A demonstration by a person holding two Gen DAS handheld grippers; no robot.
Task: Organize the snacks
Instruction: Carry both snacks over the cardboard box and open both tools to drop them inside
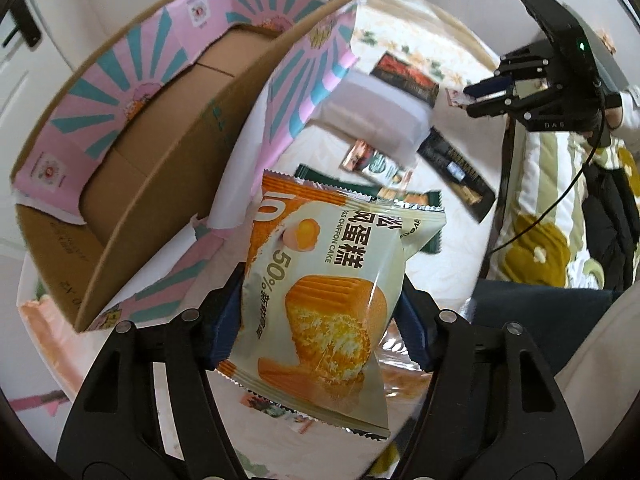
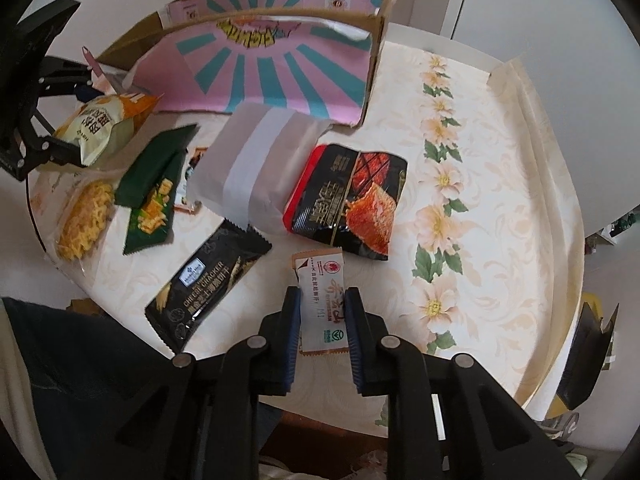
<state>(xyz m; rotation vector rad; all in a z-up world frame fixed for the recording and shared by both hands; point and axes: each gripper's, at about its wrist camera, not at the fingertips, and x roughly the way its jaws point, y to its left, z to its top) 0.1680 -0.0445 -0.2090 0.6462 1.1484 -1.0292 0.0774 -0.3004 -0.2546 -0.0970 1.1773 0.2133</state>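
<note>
My left gripper (image 1: 318, 300) is shut on a cream and orange chiffon cake packet (image 1: 328, 280), its blue pads pressing both sides, and holds it above the table beside the cardboard box (image 1: 160, 152) with pink and teal lining. In the right wrist view that left gripper (image 2: 78, 116) and the cake packet (image 2: 96, 124) sit at the far left. My right gripper (image 2: 323, 296) is shut on a small white sachet (image 2: 322, 284) with red print, low over the tablecloth. The left wrist view shows the right gripper (image 1: 470, 100) at the upper right with the sachet (image 1: 456, 98) at its tips.
On the floral tablecloth (image 2: 480, 160) lie a white packet (image 2: 260, 164), a red and black jerky packet (image 2: 352, 200), a black cheese cracker packet (image 2: 204, 284), a green packet (image 2: 152, 192) and a clear bag of yellow snacks (image 2: 84, 220). A person's dark trouser leg (image 2: 60, 360) is at the table's near edge.
</note>
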